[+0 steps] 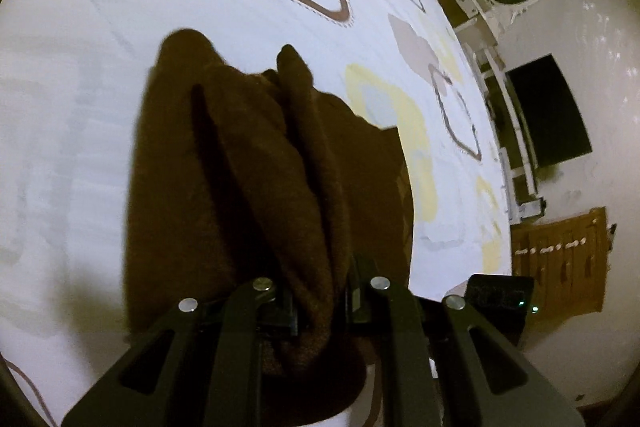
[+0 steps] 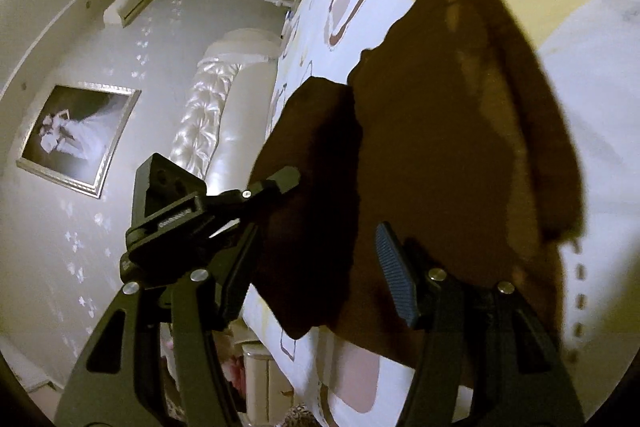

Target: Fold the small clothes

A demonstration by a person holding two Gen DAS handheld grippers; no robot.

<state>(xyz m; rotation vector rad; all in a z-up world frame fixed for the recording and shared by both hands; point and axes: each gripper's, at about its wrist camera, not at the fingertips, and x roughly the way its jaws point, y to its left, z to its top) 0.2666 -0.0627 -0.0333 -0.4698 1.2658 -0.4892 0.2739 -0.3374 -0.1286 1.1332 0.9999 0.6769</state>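
Two grippers work one brown cloth (image 1: 248, 163) over the patterned bedsheet (image 1: 80, 75): left gripper (image 1: 320, 301) is pinched narrow on a bunched fold, cloth's long axis running away from its fingers across the sheet. Right gripper (image 2: 316, 247) stands approx. half wide; whether its pads press the cloth can't be told.

The right gripper (image 2: 320, 259) hovers with jaws apart over a brown cloth (image 2: 440, 155) on the patterned bed sheet (image 2: 592, 107); the left gripper (image 2: 280, 183) pinches the cloth's raised edge; a framed picture (image 2: 78, 139) hangs beyond.
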